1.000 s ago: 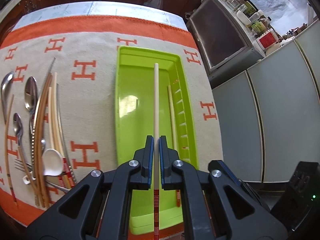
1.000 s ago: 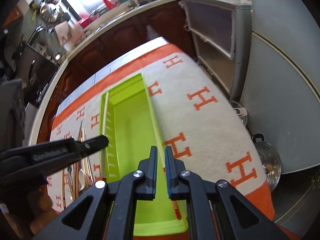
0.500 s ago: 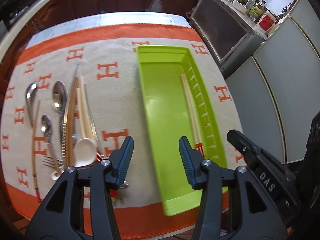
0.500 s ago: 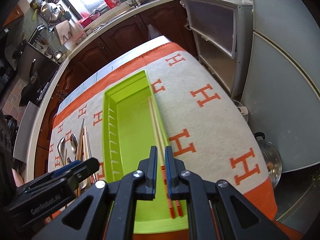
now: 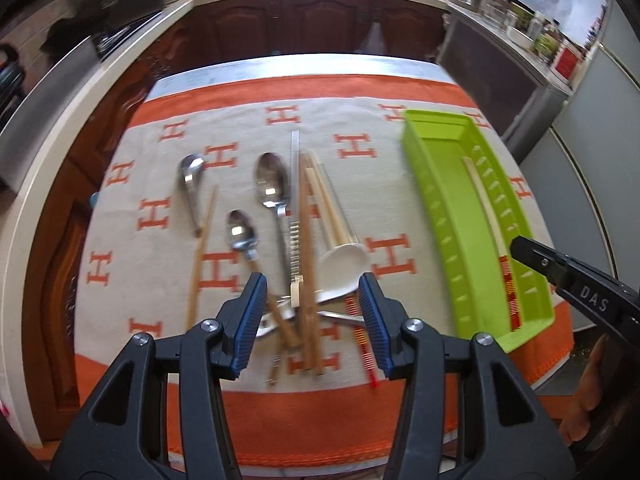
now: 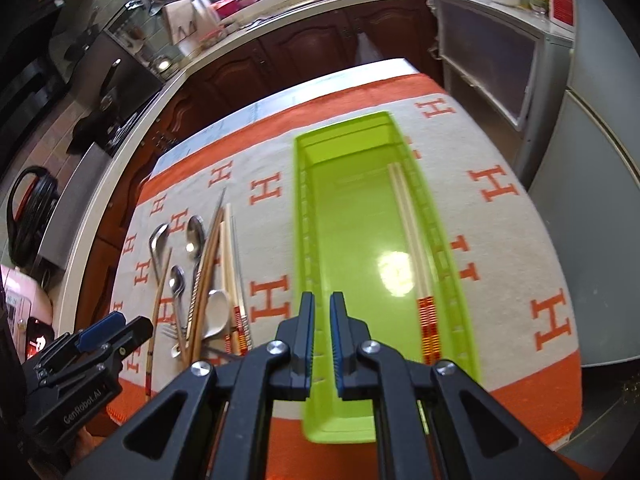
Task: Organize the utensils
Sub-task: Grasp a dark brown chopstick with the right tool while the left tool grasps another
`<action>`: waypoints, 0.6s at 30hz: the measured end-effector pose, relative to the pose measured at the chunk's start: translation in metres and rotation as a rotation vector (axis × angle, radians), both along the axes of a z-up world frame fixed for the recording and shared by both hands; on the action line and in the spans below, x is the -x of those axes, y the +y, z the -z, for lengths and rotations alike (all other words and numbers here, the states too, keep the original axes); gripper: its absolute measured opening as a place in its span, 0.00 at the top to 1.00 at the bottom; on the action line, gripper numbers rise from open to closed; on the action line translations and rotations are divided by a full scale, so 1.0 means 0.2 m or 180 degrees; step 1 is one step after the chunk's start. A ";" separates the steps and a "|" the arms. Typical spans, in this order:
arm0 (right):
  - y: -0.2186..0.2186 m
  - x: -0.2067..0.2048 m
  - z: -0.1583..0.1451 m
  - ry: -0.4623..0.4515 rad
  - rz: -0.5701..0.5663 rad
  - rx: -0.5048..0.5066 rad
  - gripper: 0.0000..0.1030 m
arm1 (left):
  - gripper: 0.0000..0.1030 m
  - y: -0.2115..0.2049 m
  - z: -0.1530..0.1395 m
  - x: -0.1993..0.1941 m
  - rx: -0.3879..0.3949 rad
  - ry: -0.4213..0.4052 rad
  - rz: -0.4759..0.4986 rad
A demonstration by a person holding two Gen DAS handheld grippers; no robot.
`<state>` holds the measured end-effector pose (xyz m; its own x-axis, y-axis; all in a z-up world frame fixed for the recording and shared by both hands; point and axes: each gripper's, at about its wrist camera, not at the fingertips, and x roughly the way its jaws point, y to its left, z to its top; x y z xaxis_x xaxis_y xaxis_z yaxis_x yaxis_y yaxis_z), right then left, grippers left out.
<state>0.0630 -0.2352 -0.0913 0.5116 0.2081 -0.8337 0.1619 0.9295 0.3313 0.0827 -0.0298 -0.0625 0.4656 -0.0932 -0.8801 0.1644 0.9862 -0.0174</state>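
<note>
Dark wooden kitchen cabinets close off the far side of the left wrist view, and in front of them stands the table (image 5: pixel 96 128) under an orange and cream cloth (image 5: pixel 248 92) printed with H shapes. The left tongs (image 5: pixel 312 322) hang over the near middle of the cloth with their blue pads well apart and nothing between them. Below them lies the loose pile of utensils (image 5: pixel 296 236): three metal spoons, a white spoon (image 5: pixel 342 268), brown and pale chopsticks and a fork, crossing each other toward the near edge. The green tray (image 5: pixel 448 216) sits lengthwise toward the right edge of the table, and the pair of pale chopsticks (image 5: pixel 486 216) with red and yellow banded ends lies inside it along its right wall. The tip of the right tongs (image 5: pixel 532 254) reaches in from the right over the tray's near right corner.

From the right wrist view, the right tongs (image 6: pixel 322 338) hover over the near end of the green tray (image 6: pixel 304 248), their pads nearly together with only a thin gap and nothing held. The pair of pale chopsticks (image 6: pixel 412 236) rests side by side against the tray's right wall, banded ends toward the near edge. The pile of utensils (image 6: pixel 200 276) lies on the cloth (image 6: pixel 500 216) left of the tray, apart from it. The left tongs (image 6: pixel 110 330) show at the lower left, near the table's near left corner.
</note>
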 end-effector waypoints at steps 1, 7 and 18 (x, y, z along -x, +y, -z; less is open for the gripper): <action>0.04 -0.01 0.00 0.0019 -0.0065 -0.0012 0.93 | 0.57 0.06 0.00 0.00 0.0004 -0.0007 -0.0069; 0.24 -0.08 0.04 0.0117 -0.0398 -0.0135 0.93 | 0.57 0.35 0.04 0.02 -0.0041 -0.0034 -0.0388; 0.51 -0.29 0.22 0.0602 -0.0720 -0.0722 0.93 | 0.57 0.54 0.13 0.02 0.0044 0.0082 -0.0491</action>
<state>0.1206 -0.1336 -0.1347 0.2728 0.4887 -0.8287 0.0387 0.8551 0.5170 0.0789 0.0787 -0.0890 0.4525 -0.0344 -0.8911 0.0102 0.9994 -0.0335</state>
